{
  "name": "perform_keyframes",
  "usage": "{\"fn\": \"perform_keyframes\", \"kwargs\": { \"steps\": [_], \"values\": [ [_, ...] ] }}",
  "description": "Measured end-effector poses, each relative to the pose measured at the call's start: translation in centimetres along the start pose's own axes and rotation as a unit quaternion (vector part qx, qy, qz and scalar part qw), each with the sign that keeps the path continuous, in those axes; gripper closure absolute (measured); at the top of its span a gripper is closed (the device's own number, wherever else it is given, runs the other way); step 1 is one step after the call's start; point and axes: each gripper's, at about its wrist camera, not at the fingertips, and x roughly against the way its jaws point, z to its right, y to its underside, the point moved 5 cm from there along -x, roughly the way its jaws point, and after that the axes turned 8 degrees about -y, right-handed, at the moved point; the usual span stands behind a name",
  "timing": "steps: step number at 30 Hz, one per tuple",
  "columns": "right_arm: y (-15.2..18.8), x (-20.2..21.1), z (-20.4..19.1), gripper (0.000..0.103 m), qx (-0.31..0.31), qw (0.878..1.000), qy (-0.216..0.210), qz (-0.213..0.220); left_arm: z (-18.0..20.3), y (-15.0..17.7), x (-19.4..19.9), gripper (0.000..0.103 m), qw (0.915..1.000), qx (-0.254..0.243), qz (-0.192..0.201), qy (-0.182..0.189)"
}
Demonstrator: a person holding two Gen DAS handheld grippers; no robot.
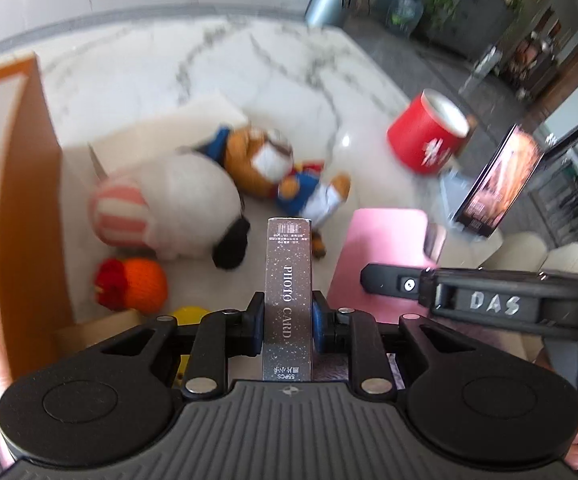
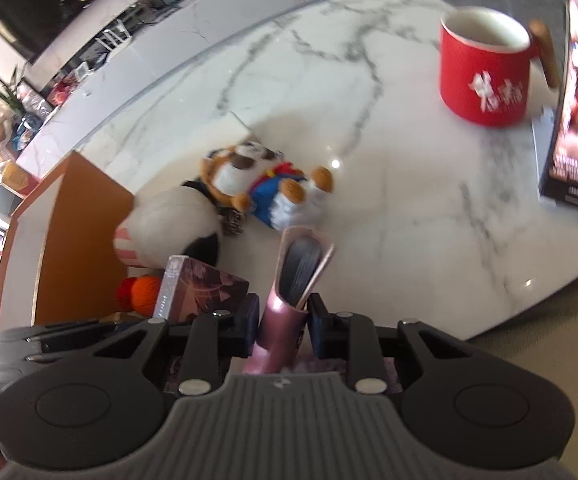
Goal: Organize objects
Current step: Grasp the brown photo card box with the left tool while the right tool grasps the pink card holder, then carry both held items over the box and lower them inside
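Observation:
My left gripper is shut on a silver box marked PHOTO CARD, held upright above the marble table. The box also shows in the right wrist view. My right gripper is shut on a pink notebook, held by its spine, pages fanning slightly. In the left wrist view the pink notebook is just right of the box, with the right gripper's finger across it. Both grippers hover over the table's near edge.
An orange and white box stands at the left. A white plush, a tiger plush and an orange knitted toy lie beside it. A red mug and a dark upright book stand at the right.

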Motion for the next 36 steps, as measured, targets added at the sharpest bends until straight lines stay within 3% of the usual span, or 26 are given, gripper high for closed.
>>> {"fn": "perform_keyframes", "kwargs": {
  "steps": [6,12,19,27,32,36],
  "values": [
    [-0.6,2.7,-4.9,0.080,0.072,0.997,-0.010,0.035,-2.7,-0.6,6.5,0.077,0.9976,0.031,0.061,0.009],
    [-0.8,4.9,-11.0,0.080,0.111,0.990,-0.068,0.057,-7.4,-0.3,12.7,0.077,0.9901,0.080,0.115,0.001],
    [0.6,5.0,-19.2,0.080,0.143,0.977,-0.151,0.037,-13.4,1.0,17.7,0.077,0.9794,0.119,0.156,-0.047],
    [3.2,0.9,-26.5,0.080,0.149,0.965,-0.214,-0.026,-19.9,4.2,19.1,0.077,0.9724,0.154,0.145,-0.099],
    [4.8,-3.7,-28.3,0.081,0.162,0.966,-0.188,-0.072,-21.9,5.6,17.5,0.077,0.9734,0.162,0.122,-0.106],
    [5.3,-6.8,-28.1,0.081,0.172,0.967,-0.151,-0.111,-22.2,6.2,15.8,0.077,0.9793,0.138,0.100,-0.109]
  ]
}}
